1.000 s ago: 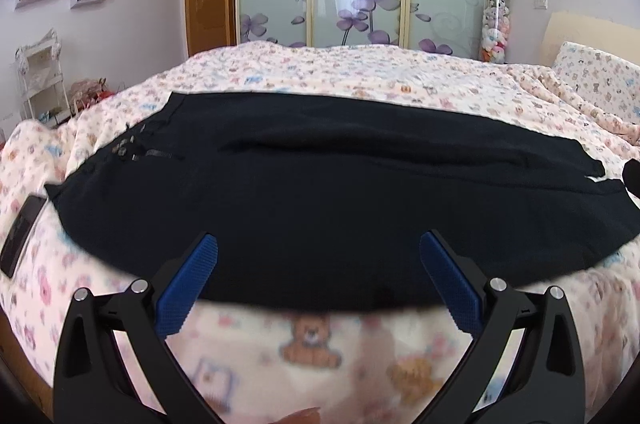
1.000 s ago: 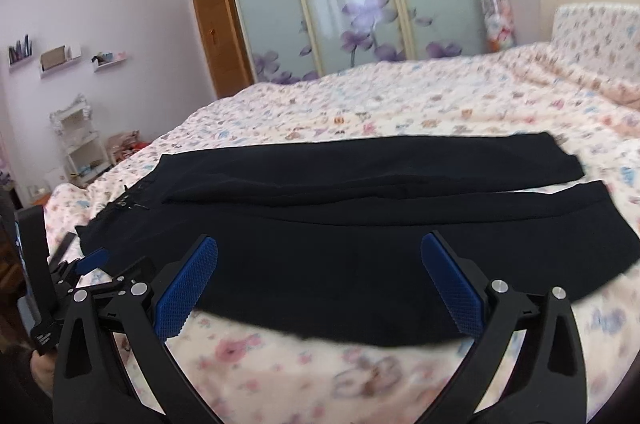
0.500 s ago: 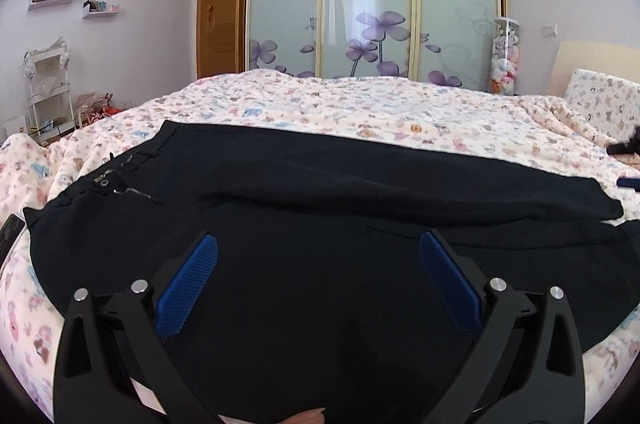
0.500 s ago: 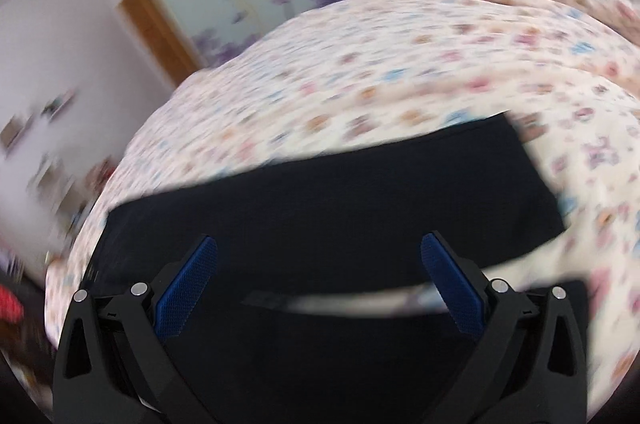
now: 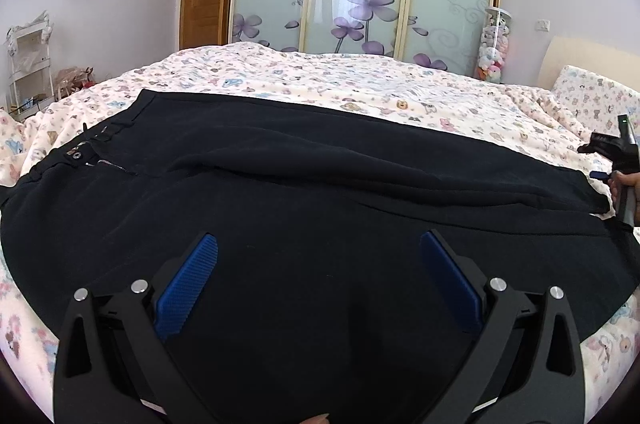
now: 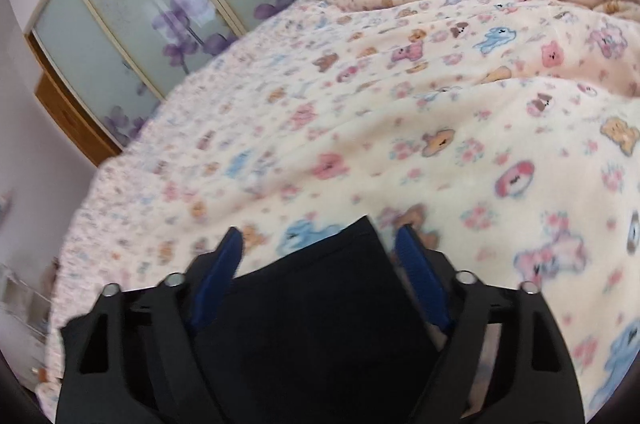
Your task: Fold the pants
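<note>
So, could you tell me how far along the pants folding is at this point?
Done: black pants lie spread on the bedspread, legs side by side. In hand: right gripper, open, straddles a hem corner; left gripper hovers open mid-leg. Left: every fold.

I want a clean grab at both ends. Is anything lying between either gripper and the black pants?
Nothing visible does. The open left gripper hangs over the black fabric pants; the open right gripper straddles their leg end on the teddy-print bedspread.
</note>
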`<state>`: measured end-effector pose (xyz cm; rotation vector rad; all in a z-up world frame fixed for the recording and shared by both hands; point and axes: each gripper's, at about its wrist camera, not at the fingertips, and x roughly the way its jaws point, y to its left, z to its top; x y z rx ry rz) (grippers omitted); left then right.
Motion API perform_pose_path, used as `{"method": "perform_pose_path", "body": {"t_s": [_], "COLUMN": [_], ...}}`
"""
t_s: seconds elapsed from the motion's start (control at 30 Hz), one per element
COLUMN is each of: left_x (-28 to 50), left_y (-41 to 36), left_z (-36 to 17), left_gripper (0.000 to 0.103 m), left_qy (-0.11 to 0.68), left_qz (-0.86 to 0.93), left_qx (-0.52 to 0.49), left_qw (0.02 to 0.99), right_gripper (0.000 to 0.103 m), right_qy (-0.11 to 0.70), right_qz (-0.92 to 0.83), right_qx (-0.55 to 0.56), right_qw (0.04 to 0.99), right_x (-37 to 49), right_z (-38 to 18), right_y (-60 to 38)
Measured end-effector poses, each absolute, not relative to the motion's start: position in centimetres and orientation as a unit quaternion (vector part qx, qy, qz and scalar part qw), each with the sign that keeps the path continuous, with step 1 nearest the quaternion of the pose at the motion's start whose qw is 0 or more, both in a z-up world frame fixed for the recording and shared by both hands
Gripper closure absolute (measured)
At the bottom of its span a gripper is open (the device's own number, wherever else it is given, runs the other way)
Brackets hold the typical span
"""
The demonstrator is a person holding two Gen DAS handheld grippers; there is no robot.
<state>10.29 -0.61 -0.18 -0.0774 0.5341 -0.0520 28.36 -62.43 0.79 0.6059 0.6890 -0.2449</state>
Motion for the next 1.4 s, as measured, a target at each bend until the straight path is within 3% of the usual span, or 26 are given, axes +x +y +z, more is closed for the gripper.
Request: {"method": "perform_pose_path", "body": {"t_s": [0.13,0.2,0.27,0.37,0.67,0.83,0.9,1.1,1.17,1.23,1.4], "left_x": [10.3,10.4,10.5,10.7,10.5,10.1,9.7,8.9,8.9,8.8,8.9], "left_y": [-0.9,-1.0,-1.1,-1.1,0.1,1.3,1.8,1.9,2.0,2.1,1.8], "left_z": [-0.2,-0.3,-0.4,-0.5,-0.5,-0.4,-0.2,0.2,0.2,0.2,0.2], "left_gripper": [0.002,0.002,0.002,0.002,0.002,0.002,0.002,0.002,0.002,0.002,0.002], "left_qy": [0.264,0.267,0.269,0.276,0.268,0.258,0.247,0.229,0.230,0.228,0.231], "left_qz": [-0.032,-0.030,-0.029,-0.025,-0.037,-0.042,-0.038,-0.029,-0.035,-0.045,-0.060], "left_qx": [-0.034,-0.032,-0.030,-0.029,-0.061,-0.093,-0.104,-0.107,-0.109,-0.113,-0.110], "left_qw": [0.963,0.963,0.962,0.960,0.961,0.961,0.963,0.967,0.967,0.966,0.965], "right_gripper": [0.039,0.050,0.075,0.085,0.087,0.087,0.087,0.085,0.061,0.046,0.047], "right_qy": [0.368,0.372,0.362,0.325,0.190,0.141,0.147,0.298,0.310,0.303,0.295], "right_qz": [-0.138,-0.152,-0.149,-0.124,-0.012,0.045,0.045,-0.028,-0.051,-0.062,-0.013], "right_qx": [0.267,0.255,0.259,0.253,0.273,0.299,0.317,0.312,0.308,0.306,0.351], "right_qw": [0.880,0.879,0.883,0.903,0.943,0.943,0.936,0.901,0.898,0.900,0.888], "right_x": [29.6,29.7,29.2,27.8,17.7,8.3,4.6,1.2,0.1,-0.8,-0.3], "right_z": [-1.0,-1.7,-1.7,-0.1,6.0,6.1,4.4,-1.2,-0.5,0.6,2.8], "right_y": [-61.9,-61.7,-61.7,-61.1,-59.0,-57.1,-56.4,-53.7,-53.2,-52.8,-50.2]}}
